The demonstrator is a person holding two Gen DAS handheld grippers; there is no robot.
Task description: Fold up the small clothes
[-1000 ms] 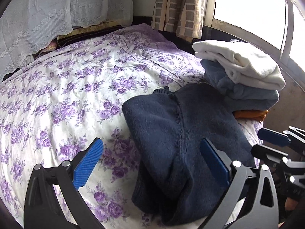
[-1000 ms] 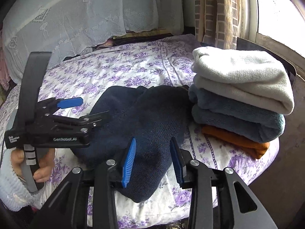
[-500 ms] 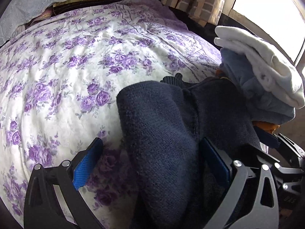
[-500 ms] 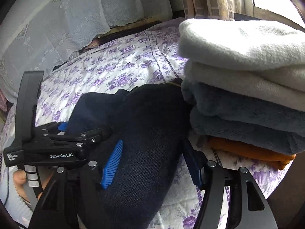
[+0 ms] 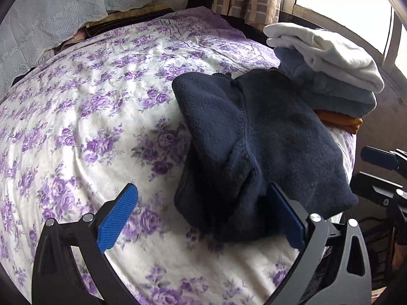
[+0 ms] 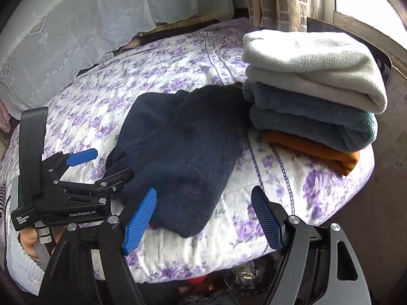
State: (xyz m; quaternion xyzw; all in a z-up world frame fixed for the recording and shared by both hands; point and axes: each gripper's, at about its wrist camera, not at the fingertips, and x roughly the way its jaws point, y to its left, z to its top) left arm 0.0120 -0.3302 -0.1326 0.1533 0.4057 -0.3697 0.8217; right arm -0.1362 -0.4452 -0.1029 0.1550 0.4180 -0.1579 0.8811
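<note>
A dark navy knit garment [image 5: 257, 147] lies folded on the floral bedsheet [image 5: 89, 117], against a stack of folded clothes. It also shows in the right wrist view [image 6: 188, 150]. My left gripper [image 5: 203, 218] is open and empty, just short of the garment's near edge. It shows from the side in the right wrist view [image 6: 101, 165], its lower finger touching the garment's left edge. My right gripper [image 6: 203, 223] is open and empty at the garment's near tip, over the bed edge. Its fingers [image 5: 379, 157] show at the right of the left wrist view.
The stack at the right holds a white folded piece [image 6: 315, 66], a grey-blue one [image 6: 313, 119] and an orange one [image 6: 318, 150] at the bottom. White lace curtains [image 6: 101, 25] hang behind the bed. The bed edge [image 6: 229, 261] drops off in front of me.
Both grippers pulled back from the navy garment, which they had straddled half a second ago. The right gripper opened wider. The garment now lies flat on the bed.
</note>
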